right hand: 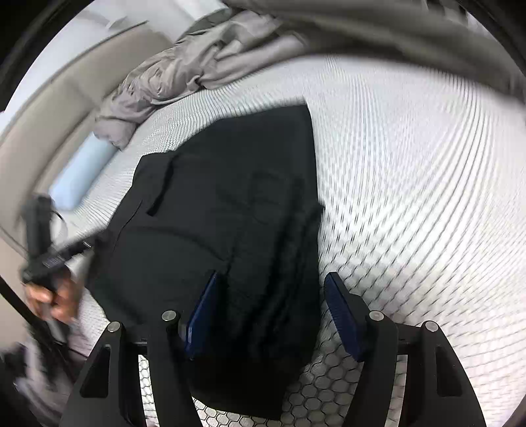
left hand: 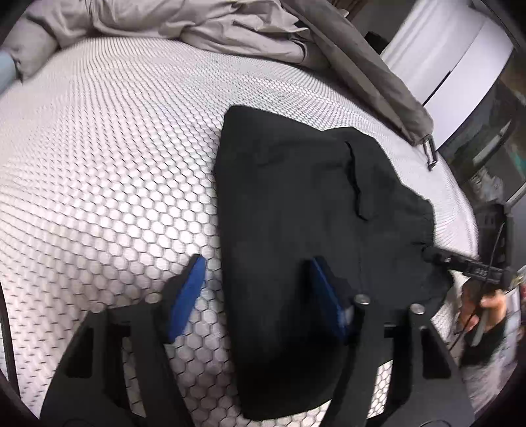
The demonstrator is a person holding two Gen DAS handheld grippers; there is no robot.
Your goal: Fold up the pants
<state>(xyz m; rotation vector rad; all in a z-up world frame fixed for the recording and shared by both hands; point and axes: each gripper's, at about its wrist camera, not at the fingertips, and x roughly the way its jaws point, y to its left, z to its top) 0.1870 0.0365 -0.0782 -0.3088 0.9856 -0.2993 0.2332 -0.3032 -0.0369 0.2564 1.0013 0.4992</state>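
Black pants [left hand: 305,210] lie folded in a compact pile on the white hexagon-patterned mattress [left hand: 108,170]. My left gripper [left hand: 258,266] is open above the pile's left edge, one blue pad over the mattress and one over the fabric. The right gripper [left hand: 430,254] shows in the left wrist view at the pile's right edge, held by a hand. In the right wrist view the pants [right hand: 223,210] fill the middle, and my right gripper [right hand: 271,284] is open over the pile's near right edge. The left gripper [right hand: 82,246] shows blurred at the left.
A crumpled grey duvet [left hand: 210,29] lies along the far side of the mattress. A light blue pillow [right hand: 80,170] sits by the beige headboard [right hand: 49,111]. The mattress edge [left hand: 457,200] and a dark floor area lie to the right.
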